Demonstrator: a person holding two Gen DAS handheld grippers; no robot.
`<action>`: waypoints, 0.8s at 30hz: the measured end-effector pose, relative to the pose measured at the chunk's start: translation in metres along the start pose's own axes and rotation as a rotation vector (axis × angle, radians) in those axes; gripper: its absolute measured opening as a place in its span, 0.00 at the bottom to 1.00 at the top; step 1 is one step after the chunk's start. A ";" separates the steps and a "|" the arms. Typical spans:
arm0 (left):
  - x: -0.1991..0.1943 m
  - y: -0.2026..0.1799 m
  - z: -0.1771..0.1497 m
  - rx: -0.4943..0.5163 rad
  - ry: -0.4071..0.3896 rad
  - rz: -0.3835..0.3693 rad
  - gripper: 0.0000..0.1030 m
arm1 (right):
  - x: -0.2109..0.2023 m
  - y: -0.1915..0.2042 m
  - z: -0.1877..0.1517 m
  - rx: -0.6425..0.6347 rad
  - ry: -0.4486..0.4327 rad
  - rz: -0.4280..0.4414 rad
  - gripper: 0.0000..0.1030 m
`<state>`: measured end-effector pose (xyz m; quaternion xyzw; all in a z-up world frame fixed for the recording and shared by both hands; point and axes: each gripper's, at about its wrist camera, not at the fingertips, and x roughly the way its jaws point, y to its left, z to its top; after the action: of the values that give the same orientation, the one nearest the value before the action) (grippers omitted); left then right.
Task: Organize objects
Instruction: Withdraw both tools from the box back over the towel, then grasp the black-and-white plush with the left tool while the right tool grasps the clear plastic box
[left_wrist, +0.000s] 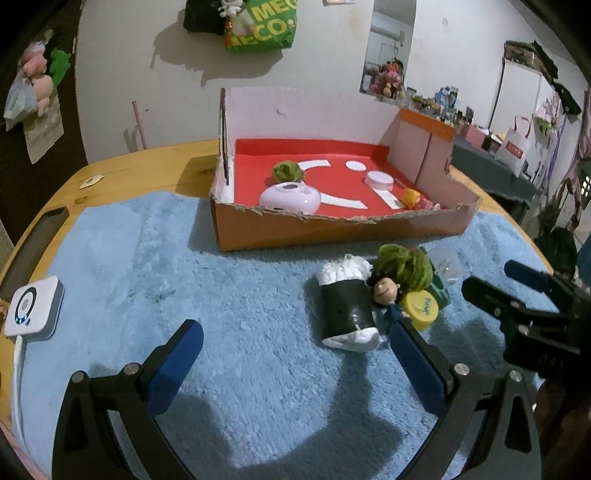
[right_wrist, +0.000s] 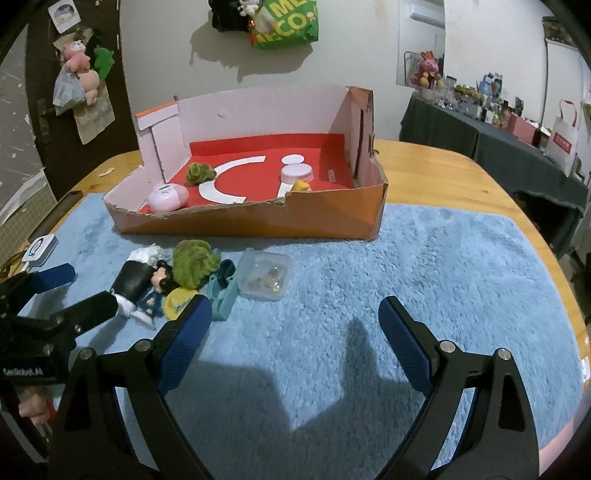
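Small, perhaps glassy bits in the clear container (right_wrist: 265, 276), teal case (left_wrist: 441, 291) mostly hidden.

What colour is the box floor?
Red with white cut-out shapes; the box floor shows best in the right wrist view.

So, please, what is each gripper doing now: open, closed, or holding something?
Left gripper: open, holding nothing.
Right gripper: open, holding nothing.
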<state>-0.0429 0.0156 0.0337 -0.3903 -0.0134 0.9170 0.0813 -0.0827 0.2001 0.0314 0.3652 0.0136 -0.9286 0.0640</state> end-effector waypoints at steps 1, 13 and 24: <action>0.002 0.000 0.001 0.004 0.009 0.000 1.00 | 0.003 0.000 0.002 -0.003 0.012 -0.007 0.90; 0.017 0.004 0.009 0.037 0.078 -0.031 1.00 | 0.032 -0.009 0.015 -0.044 0.158 -0.025 0.90; 0.016 0.009 0.012 0.044 0.077 -0.021 1.00 | 0.043 0.007 0.021 -0.092 0.190 -0.012 0.90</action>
<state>-0.0639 0.0101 0.0298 -0.4233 0.0057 0.9004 0.1001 -0.1267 0.1869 0.0178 0.4481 0.0643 -0.8886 0.0737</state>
